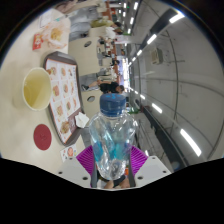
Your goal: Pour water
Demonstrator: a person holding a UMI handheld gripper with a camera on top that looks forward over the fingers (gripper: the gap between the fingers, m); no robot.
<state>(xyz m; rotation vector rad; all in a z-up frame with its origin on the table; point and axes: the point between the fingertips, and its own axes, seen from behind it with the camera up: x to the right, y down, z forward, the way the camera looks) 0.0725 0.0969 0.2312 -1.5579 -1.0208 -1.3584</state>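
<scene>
A clear plastic water bottle (111, 135) with a blue cap stands between my gripper's (112, 160) fingers, lifted above the white table (30, 135). Both purple pads (89, 157) press on its sides, so the gripper is shut on it. Water shows bluish inside the lower part of the bottle. A pale yellow cup (36, 88) stands on the table, off to the left of the bottle and further out. The whole view is tilted.
A red coaster-like disc (43, 135) lies on the table near the cup. A brown tray (63, 88) with food pictures lies beyond the cup. More trays (50, 37) sit further back. A grey wall with light strips (175, 90) fills the right side.
</scene>
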